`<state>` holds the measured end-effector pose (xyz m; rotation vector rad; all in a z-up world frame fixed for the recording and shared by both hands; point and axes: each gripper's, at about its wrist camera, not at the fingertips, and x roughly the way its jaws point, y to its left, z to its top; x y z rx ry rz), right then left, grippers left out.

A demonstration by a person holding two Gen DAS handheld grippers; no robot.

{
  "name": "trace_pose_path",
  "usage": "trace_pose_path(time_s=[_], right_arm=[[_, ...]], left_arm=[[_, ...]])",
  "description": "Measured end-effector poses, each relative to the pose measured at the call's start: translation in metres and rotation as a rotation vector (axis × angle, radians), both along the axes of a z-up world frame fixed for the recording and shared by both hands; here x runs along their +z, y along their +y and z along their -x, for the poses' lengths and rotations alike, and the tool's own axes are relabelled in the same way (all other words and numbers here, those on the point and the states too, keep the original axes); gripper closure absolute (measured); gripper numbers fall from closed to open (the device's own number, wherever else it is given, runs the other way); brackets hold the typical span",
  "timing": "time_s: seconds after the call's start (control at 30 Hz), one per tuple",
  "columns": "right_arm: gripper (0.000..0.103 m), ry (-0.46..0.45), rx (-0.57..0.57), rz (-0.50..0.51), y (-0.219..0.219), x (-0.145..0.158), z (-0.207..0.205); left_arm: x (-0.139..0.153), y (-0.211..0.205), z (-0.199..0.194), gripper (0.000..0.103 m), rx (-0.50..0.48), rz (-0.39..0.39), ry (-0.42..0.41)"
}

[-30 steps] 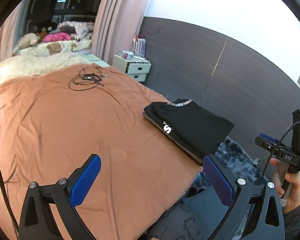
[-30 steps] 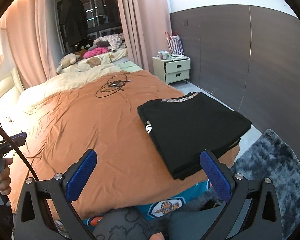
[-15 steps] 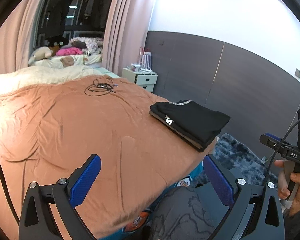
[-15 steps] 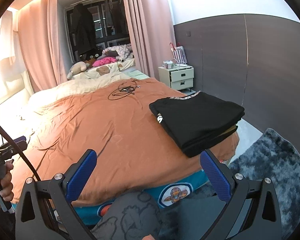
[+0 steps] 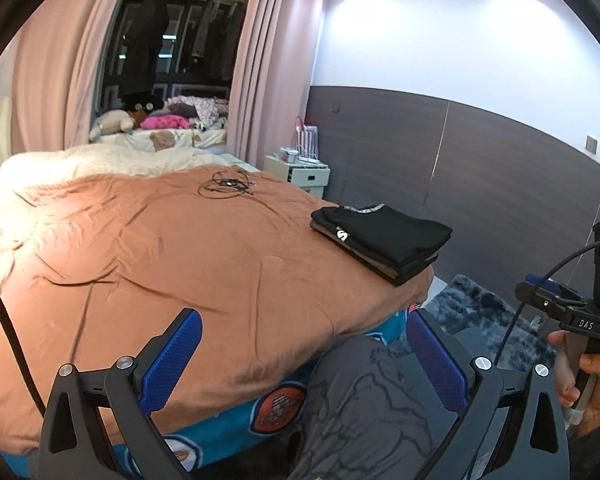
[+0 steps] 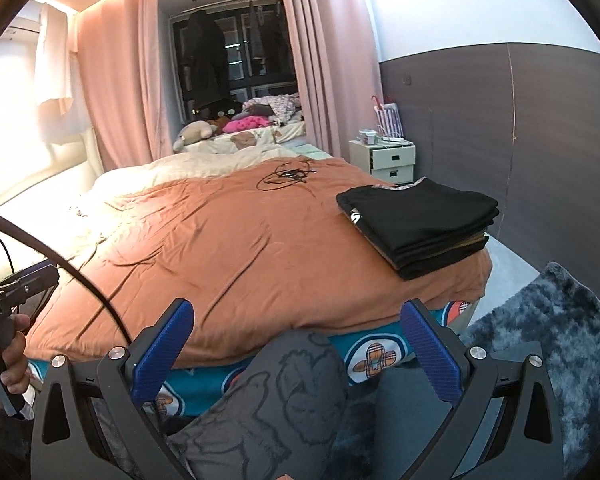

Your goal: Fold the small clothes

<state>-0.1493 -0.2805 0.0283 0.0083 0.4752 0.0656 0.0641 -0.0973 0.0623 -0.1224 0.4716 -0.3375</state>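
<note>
Folded clothes stacked on bed corner; both grippers pulled back, empty

Left gripper is wide open w/ nothing between its blue pads. Right gripper likewise gapes, holding nothing. Both hang low off the foot of the bed, level w/ the person's knee in grey printed fabric, pointing fwd along the mattress.

Change vs a second ago: both cameras have backed away and dropped, so the pile of folded clothes looks smaller and further off. Judgement: stack is probably done, and the person is stepping back.

Pile: black top on brown layers, near right corner of the orange bedspread, well apart from both grippers. A tangle of cable lies further up the bed. Right hand grips its handle beside a dark shaggy rug.
</note>
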Motion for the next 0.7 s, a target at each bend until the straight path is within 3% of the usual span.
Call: trace_pose_path(time_s=[0.37,0.7], right_arm=[[0.0,-0.033,-0.014,-0.021,0.007,-0.018,0.039],[0.0,-0.042,0.02,0.012,0.026,-0.029,0.052]], left_arm=[[-0.011,0.004,0.07,0.001,0.057,-0.007,-0.08],[-0.01,0.004,0.094,0.0,0.069,-0.005,-0.103]])
